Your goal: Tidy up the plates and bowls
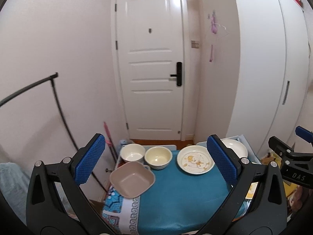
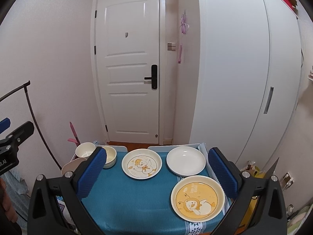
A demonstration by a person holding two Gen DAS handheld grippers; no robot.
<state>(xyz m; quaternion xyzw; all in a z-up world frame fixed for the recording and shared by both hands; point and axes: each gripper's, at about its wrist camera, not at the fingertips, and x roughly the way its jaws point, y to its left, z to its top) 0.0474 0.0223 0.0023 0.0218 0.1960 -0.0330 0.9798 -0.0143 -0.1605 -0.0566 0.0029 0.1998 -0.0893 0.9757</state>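
The left gripper [image 1: 156, 164] is wide open and holds nothing; it hangs above the near part of the blue cloth [image 1: 182, 199]. Just ahead of its left finger [image 1: 90, 158] lies the square bowl [image 1: 132, 179], tilted on the cloth's left edge. Beyond it stand the white bowl [image 1: 132, 153] and, touching it on the right, the cream bowl [image 1: 158, 157]. Ahead, toward the right finger, lies the duck plate [image 1: 195, 162]. The white plate [image 1: 235, 148] is partly hidden behind that finger.

The right gripper [image 2: 156, 174] is also wide open and empty, above the same cloth. Between its fingers, farther ahead, are the duck plate [image 2: 141, 164] and the white plate [image 2: 185, 161], near each other but apart. Close to its right finger [image 2: 222, 173] lies the yellow plate [image 2: 197, 197], just in front of the white plate. The left finger covers part of the cream bowl [image 2: 110, 156].
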